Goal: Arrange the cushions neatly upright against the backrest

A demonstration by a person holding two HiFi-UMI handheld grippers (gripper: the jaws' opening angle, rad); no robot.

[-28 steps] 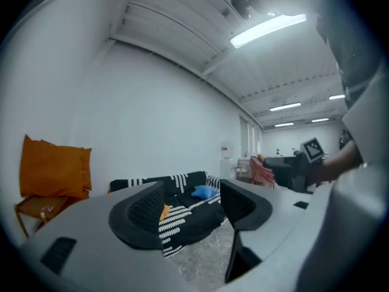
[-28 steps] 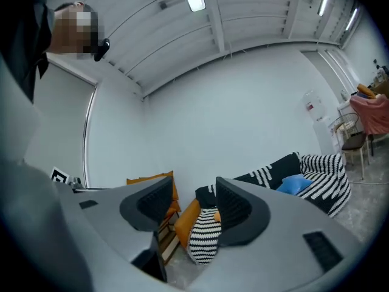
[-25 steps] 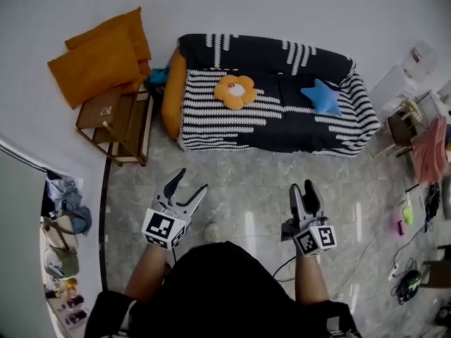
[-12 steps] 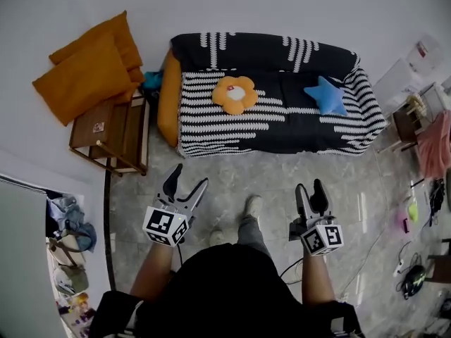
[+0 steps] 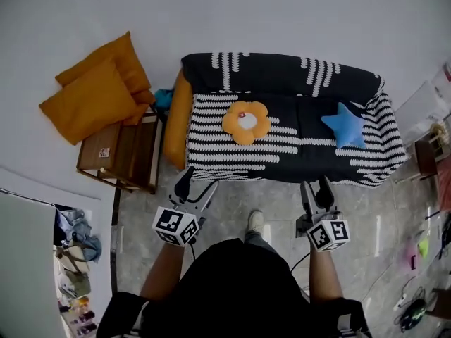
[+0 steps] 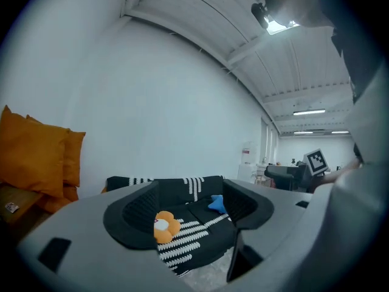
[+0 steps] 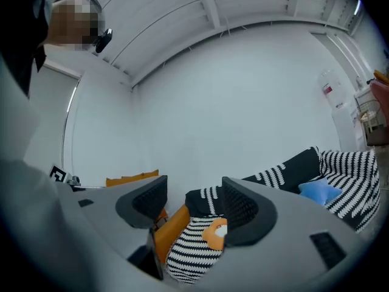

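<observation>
A black sofa with a white-striped cover stands against the wall. An orange flower cushion lies flat on the seat's left half. A blue star cushion lies flat near the right arm. My left gripper is open just short of the sofa's front left corner, and its jaws have just been opening with nothing between them. My right gripper is open in front of the seat's right half, also freshly widened and empty. Past the left jaws I see the flower cushion and the star cushion. Past the right jaws the flower cushion shows.
Big orange cushions are piled on a wooden side table left of the sofa. An orange bolster leans on the sofa's left end. The person's shoe is on the grey floor between the grippers. Clutter lies at the far left and far right.
Both grippers have moved forward to the sofa's front edge as the person stepped closer. The right jaws stand wider than a second ago, the left slightly wider.
</observation>
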